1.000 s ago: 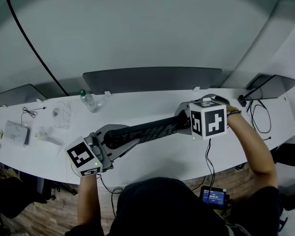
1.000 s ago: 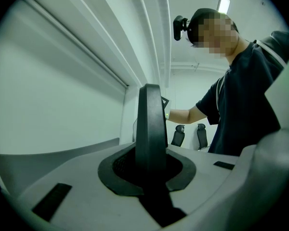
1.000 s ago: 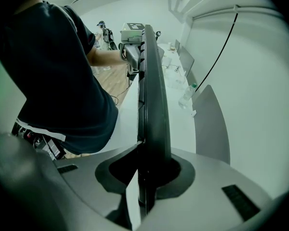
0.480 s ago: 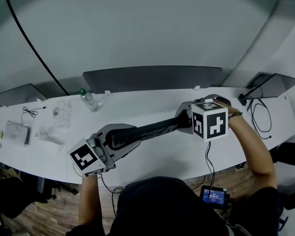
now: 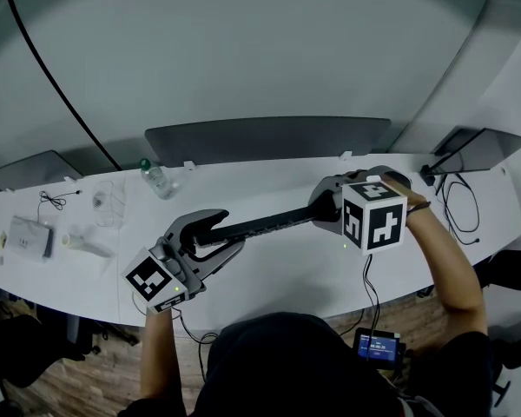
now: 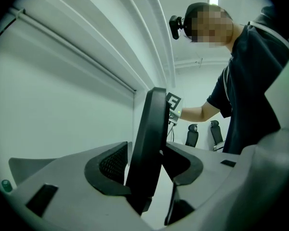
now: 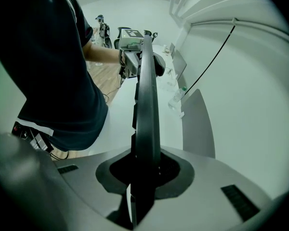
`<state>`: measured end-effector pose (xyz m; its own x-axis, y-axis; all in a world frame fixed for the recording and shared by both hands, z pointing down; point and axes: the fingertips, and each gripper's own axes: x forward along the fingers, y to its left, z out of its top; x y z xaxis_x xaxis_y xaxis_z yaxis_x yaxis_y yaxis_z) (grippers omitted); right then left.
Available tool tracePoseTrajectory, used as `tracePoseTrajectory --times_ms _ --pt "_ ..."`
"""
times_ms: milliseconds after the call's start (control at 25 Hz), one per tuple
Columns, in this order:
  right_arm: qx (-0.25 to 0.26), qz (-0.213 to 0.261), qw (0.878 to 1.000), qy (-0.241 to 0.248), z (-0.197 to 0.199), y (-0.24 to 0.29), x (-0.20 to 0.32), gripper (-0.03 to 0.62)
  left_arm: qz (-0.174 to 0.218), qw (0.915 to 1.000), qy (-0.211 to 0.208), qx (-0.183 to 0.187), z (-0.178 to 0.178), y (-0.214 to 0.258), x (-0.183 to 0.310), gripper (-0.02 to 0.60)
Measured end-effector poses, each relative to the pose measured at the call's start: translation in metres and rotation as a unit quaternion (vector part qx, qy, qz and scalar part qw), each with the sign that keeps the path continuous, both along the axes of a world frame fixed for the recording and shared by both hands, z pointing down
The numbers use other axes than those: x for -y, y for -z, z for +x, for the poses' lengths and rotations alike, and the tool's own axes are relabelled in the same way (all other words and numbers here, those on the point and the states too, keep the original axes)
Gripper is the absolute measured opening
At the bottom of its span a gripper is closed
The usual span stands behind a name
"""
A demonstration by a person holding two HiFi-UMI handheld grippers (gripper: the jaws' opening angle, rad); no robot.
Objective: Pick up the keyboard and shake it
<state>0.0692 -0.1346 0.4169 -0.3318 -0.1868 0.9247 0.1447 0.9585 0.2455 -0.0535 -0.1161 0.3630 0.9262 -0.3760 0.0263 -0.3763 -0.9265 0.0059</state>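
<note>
A black keyboard (image 5: 260, 223) hangs edge-on above the white desk (image 5: 286, 276), spanning between my two grippers. My left gripper (image 5: 210, 237) is at its left end. Its jaws have just been opening, and they stand apart with the keyboard's end (image 6: 151, 129) between them and a gap beside the right pad. My right gripper (image 5: 327, 205) is shut on the right end, its marker cube (image 5: 373, 214) facing up. In the right gripper view the keyboard (image 7: 145, 105) runs straight away from the clamped jaws of that gripper (image 7: 144, 172) toward the left gripper (image 7: 135, 52).
A dark monitor (image 5: 269, 137) stands along the desk's back edge, with a clear bottle (image 5: 156, 177) to its left. A white box (image 5: 26, 236) and small cables lie at far left. Another screen (image 5: 473, 150) and cables (image 5: 456, 202) sit at the right end.
The left gripper's jaws have spread wide around the keyboard's left end. The keyboard has rolled further onto its edge and looks thinner. The right gripper has stayed put, still clamped.
</note>
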Motion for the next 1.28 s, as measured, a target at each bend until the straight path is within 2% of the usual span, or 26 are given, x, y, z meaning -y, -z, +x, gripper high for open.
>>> tracePoseTrajectory --times_ms 240,480,640,760,920,1040,1280 --pt "-0.004 0.026 1.0 -0.005 0.001 0.003 0.007 0.086 0.015 0.9991 0.041 0.0 -0.006 0.0 0.011 0.261" --pt "0.0 0.047 0.999 -0.011 0.003 0.004 0.012 0.086 0.024 0.9979 0.059 0.006 -0.01 -0.001 0.015 0.272" --pt "-0.002 0.072 0.997 -0.018 0.004 0.008 0.016 0.086 0.056 0.9936 0.092 0.036 -0.017 0.001 0.021 0.294" --pt "-0.009 0.096 0.995 -0.024 0.005 0.01 0.02 0.086 0.106 0.9842 0.112 0.087 -0.02 0.004 0.024 0.318" --pt "-0.01 0.12 0.992 -0.036 0.005 0.012 0.027 0.086 0.165 0.9696 0.117 0.138 -0.021 0.013 0.025 0.318" --pt "-0.01 0.143 0.988 -0.049 0.007 0.013 0.032 0.086 0.194 0.9551 0.127 0.184 -0.022 0.018 0.025 0.318" --pt "-0.012 0.209 0.975 -0.07 0.005 0.018 0.049 0.086 0.233 0.9293 0.154 0.242 -0.017 0.026 0.029 0.318"
